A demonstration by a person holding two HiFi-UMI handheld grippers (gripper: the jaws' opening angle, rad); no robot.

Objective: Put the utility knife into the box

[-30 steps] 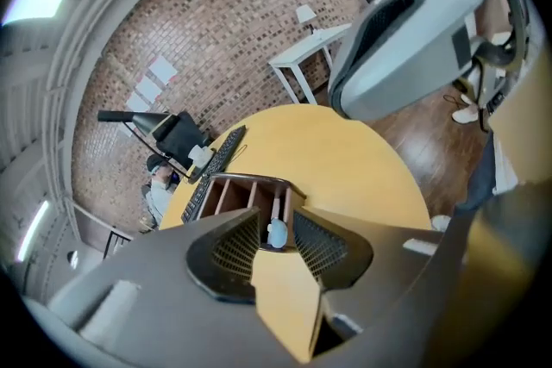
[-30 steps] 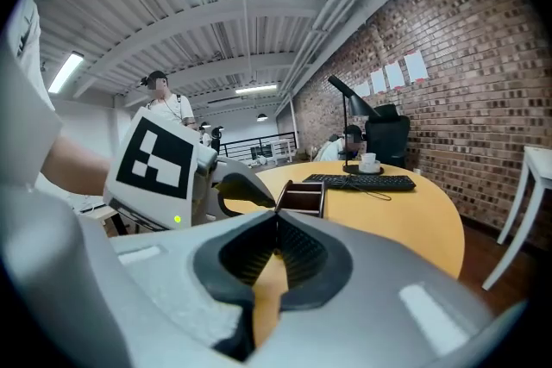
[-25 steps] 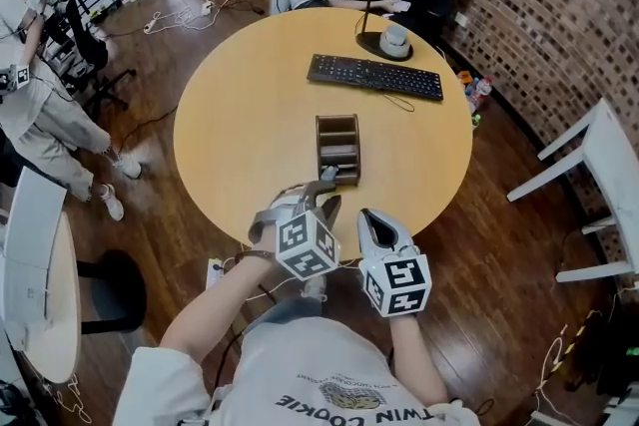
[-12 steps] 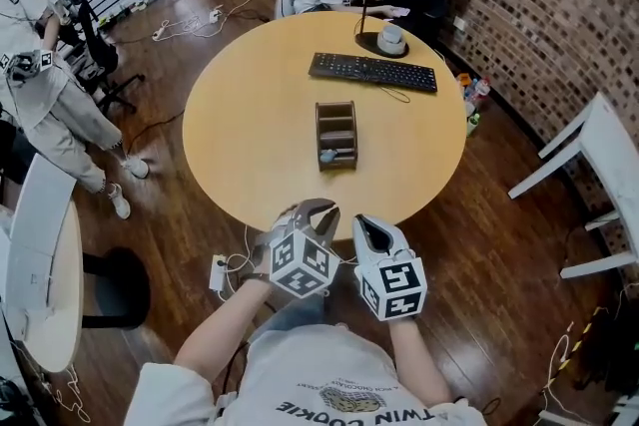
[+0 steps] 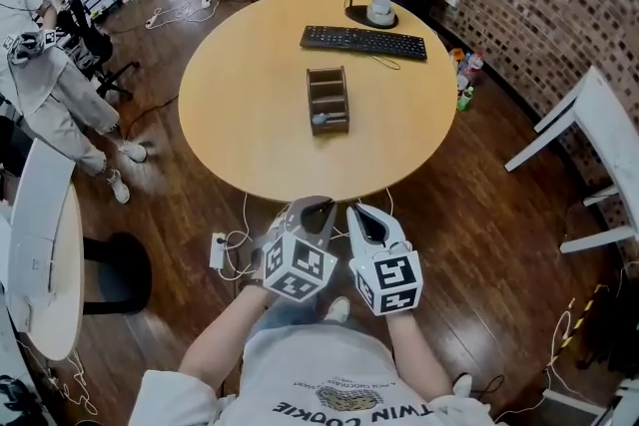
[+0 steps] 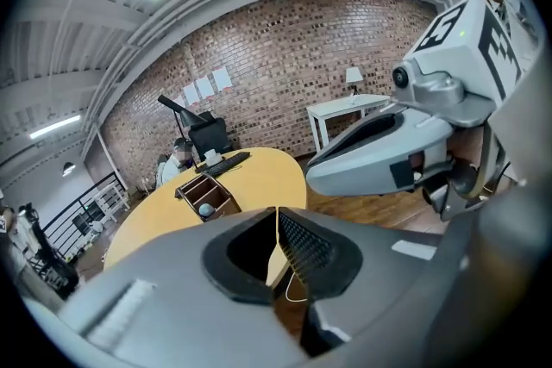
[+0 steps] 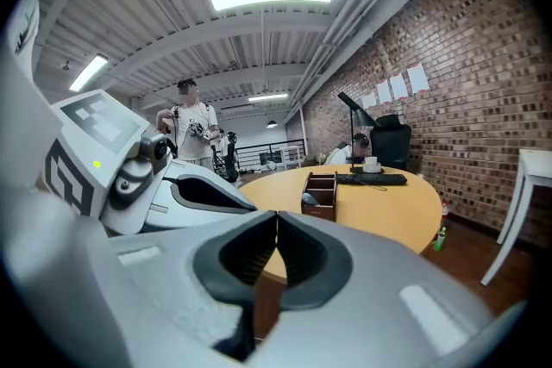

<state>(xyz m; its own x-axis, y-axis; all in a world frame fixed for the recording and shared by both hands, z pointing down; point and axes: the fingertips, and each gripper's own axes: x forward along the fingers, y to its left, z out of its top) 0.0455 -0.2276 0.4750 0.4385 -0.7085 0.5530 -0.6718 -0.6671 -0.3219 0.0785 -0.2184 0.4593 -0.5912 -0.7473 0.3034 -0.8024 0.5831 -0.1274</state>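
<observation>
The utility knife (image 5: 319, 119) sits in the nearest compartment of the wooden box (image 5: 328, 98) on the round table (image 5: 240, 115). Only its grey rounded end shows above the rim, long axis apparently upright; blade end not discernible. The left gripper (image 5: 318, 208) is closing, tips nearly meeting, empty. The right gripper (image 5: 361, 213) is closed and empty. Both are held off the table's near edge.

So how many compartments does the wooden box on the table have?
3, in a row along the box: the far one toward the keyboard, the middle one, and the near one, which holds a grey thing. The walls may hide more.
</observation>
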